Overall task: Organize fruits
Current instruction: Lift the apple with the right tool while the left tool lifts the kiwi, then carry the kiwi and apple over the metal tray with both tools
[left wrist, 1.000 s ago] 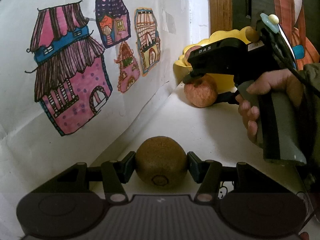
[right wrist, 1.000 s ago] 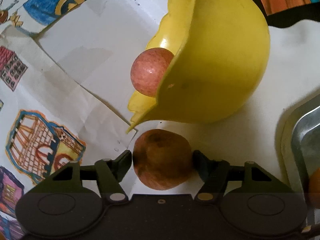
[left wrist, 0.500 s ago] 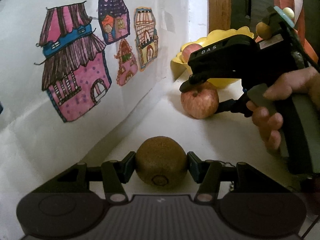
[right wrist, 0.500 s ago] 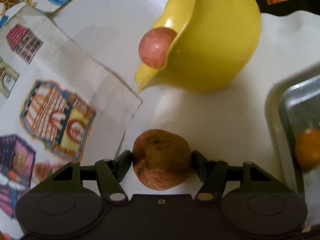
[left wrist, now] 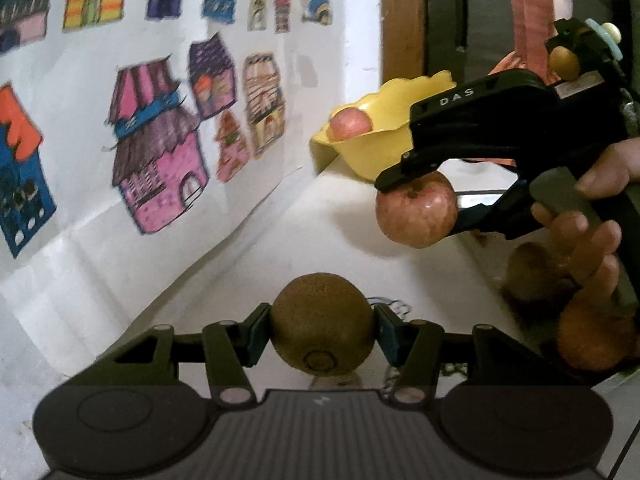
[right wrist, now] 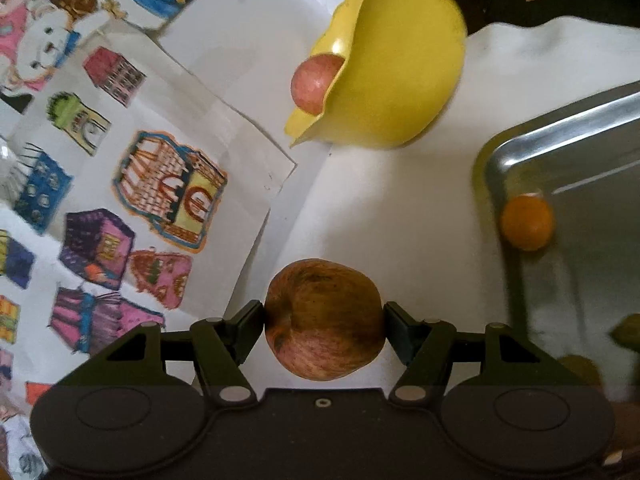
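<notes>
A brown kiwi (left wrist: 322,323) sits clamped in my left gripper (left wrist: 322,326), held above the white tabletop. My right gripper (right wrist: 324,320) is shut on a red apple (right wrist: 325,318); the left wrist view shows that apple (left wrist: 417,210) in the air, right of the kiwi and short of the yellow bowl (left wrist: 384,140). The yellow bowl (right wrist: 394,68) holds another red apple (right wrist: 314,84) at its rim. An orange (right wrist: 527,222) lies in the metal tray (right wrist: 568,148) at the right.
Paper sheets with coloured house drawings (left wrist: 156,160) cover the wall and surface on the left. A hand (left wrist: 592,232) grips the right tool. Behind it lie a second kiwi (left wrist: 530,276) and an orange fruit (left wrist: 588,340). A wooden door frame (left wrist: 402,20) stands behind the bowl.
My right gripper has pulled back from the bowl with the apple and lifted it off the table. The left view has drawn back too; the kiwi stays gripped.
</notes>
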`<state>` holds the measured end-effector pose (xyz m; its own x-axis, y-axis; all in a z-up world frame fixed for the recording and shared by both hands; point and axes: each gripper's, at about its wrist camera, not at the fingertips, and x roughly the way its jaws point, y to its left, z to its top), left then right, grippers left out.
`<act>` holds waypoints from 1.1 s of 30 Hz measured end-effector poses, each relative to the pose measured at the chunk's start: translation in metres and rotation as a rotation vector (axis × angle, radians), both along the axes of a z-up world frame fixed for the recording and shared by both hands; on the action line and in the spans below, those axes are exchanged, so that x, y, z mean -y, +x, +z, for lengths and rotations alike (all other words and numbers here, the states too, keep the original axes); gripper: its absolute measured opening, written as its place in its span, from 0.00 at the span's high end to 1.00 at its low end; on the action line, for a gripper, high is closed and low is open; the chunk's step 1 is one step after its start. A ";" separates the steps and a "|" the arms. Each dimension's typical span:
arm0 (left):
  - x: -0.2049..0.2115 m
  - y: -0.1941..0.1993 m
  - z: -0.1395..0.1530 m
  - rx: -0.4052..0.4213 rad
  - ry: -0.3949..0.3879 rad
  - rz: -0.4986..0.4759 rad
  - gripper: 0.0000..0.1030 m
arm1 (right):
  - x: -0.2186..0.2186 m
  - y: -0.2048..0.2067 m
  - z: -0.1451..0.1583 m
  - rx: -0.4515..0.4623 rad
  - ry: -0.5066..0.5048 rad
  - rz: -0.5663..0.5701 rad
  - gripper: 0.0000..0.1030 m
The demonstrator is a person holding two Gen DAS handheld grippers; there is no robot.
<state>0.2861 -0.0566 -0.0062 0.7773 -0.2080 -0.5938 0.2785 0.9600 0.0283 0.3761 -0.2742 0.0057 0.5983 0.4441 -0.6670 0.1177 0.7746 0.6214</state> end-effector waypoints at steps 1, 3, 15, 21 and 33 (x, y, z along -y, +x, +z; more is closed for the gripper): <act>0.005 -0.003 0.003 0.005 -0.002 -0.007 0.42 | 0.005 -0.003 0.004 0.007 0.000 -0.006 0.35; 0.015 -0.006 0.008 0.017 -0.006 -0.023 0.42 | 0.022 -0.016 0.016 0.023 -0.001 -0.018 0.35; 0.081 -0.016 0.016 0.040 -0.068 -0.136 0.42 | 0.108 -0.062 0.044 0.054 -0.054 -0.169 0.35; 0.108 -0.016 0.018 0.047 -0.073 -0.167 0.42 | 0.145 -0.082 0.040 0.035 -0.069 -0.218 0.35; 0.168 0.011 0.014 0.057 -0.059 -0.207 0.42 | 0.184 -0.075 0.019 0.040 -0.069 -0.256 0.35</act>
<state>0.2971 -0.2250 0.0074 0.7464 -0.3993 -0.5324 0.4692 0.8831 -0.0046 0.3012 -0.4582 0.0245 0.7115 0.2298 -0.6640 0.2916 0.7633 0.5766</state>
